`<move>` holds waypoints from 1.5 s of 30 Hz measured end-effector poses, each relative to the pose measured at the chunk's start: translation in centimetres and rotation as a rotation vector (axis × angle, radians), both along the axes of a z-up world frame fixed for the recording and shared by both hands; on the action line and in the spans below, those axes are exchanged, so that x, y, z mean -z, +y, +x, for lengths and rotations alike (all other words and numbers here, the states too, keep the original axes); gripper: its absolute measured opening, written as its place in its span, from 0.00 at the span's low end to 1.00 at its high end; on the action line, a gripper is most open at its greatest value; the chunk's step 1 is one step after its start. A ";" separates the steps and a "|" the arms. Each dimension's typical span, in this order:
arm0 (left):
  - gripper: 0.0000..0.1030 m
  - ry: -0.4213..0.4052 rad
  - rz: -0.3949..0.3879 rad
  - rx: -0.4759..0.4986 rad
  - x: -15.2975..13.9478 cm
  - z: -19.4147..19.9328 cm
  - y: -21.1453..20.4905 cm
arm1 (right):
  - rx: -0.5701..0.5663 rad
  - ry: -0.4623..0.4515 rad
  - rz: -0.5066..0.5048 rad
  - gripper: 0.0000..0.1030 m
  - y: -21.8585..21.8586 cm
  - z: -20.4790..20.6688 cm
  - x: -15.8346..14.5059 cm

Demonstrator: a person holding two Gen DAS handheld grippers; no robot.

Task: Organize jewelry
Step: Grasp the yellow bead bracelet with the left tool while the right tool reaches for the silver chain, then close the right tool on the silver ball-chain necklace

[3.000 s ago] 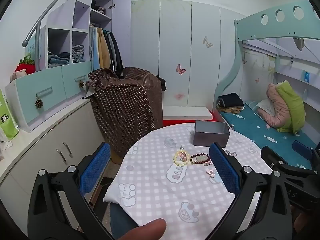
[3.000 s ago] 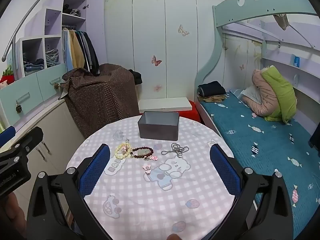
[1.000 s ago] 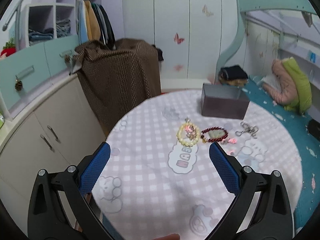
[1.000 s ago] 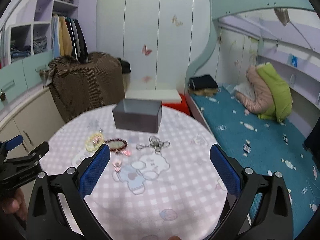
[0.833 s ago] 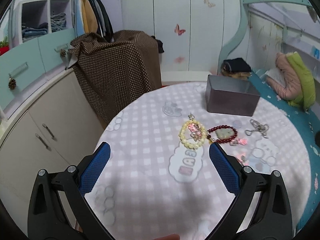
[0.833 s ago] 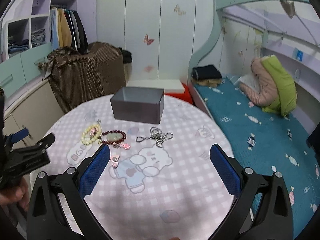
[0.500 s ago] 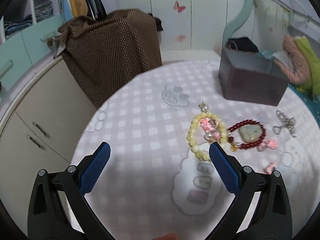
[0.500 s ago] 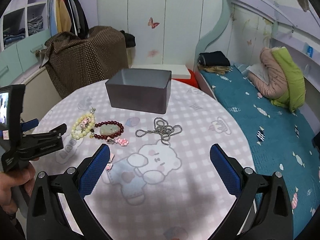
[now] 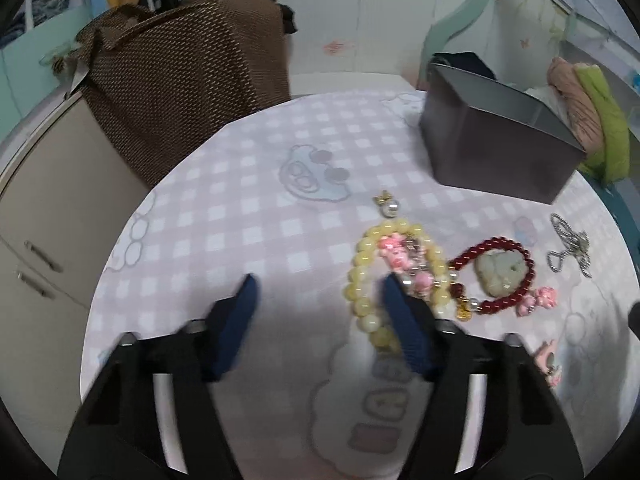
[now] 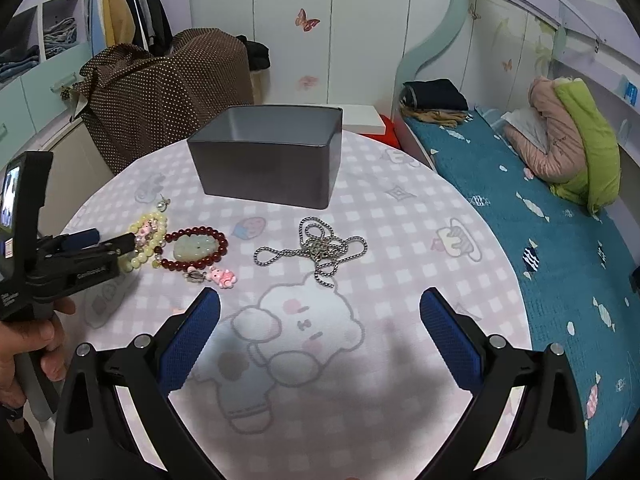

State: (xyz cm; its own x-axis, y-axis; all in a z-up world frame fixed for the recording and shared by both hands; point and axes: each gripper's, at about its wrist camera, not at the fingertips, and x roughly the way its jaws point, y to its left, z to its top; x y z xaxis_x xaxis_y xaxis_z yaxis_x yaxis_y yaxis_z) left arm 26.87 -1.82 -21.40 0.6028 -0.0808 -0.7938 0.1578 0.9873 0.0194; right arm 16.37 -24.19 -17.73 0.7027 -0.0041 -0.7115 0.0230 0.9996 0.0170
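Observation:
A yellow bead bracelet (image 9: pixel 362 280) with pink charms lies on the round table, also in the right wrist view (image 10: pixel 150 236). Beside it lie a dark red bead bracelet (image 9: pixel 502 272) with a pale green pendant (image 10: pixel 194 246) and a silver chain (image 10: pixel 320 250). An open grey box (image 10: pixel 268 160) stands behind them (image 9: pixel 496 152). My left gripper (image 9: pixel 320 304) is open, low over the table, its right finger over the yellow bracelet's edge. My right gripper (image 10: pixel 320 328) is open and empty, above the table in front of the chain.
The table carries a pink checked cloth (image 10: pixel 400 240) with cartoon prints. Small pink charms (image 10: pixel 222 276) lie near the red bracelet. A brown dotted cover (image 9: pixel 192 64) stands behind the table, cabinets (image 9: pixel 44 208) at left, a bed (image 10: pixel 540 220) at right.
My left gripper has moved forward and down to the yellow bracelet, and its fingers have narrowed. My right gripper has moved closer to the table. The jewelry has not moved.

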 end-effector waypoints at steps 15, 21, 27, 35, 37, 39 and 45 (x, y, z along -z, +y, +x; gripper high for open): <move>0.09 -0.135 -0.125 0.107 -3.6 -3.4 0.1 | -0.006 0.044 -0.018 0.93 -1.0 2.5 0.6; 0.09 -0.199 -0.162 0.156 -5.8 -5.3 -0.6 | -0.020 0.075 -0.037 0.87 -0.7 4.5 1.6; 0.09 -0.210 -0.177 0.172 -6.5 -6.8 -1.1 | -0.025 0.111 -0.045 0.74 -0.9 7.2 2.6; 0.09 -0.186 -0.184 0.147 -5.7 -6.7 -0.8 | -0.090 0.118 -0.010 0.21 -0.6 7.4 3.5; 0.09 -0.182 -0.185 0.145 -5.6 -6.8 -0.8 | -0.116 0.113 -0.020 0.19 -0.3 6.8 3.4; 0.09 -0.180 -0.186 0.144 -5.6 -6.9 -0.8 | -0.127 0.108 -0.018 0.19 -0.4 6.1 3.4; 0.09 -0.177 -0.181 0.146 -5.6 -7.1 -0.9 | -0.142 0.104 0.028 0.14 -0.9 5.2 2.9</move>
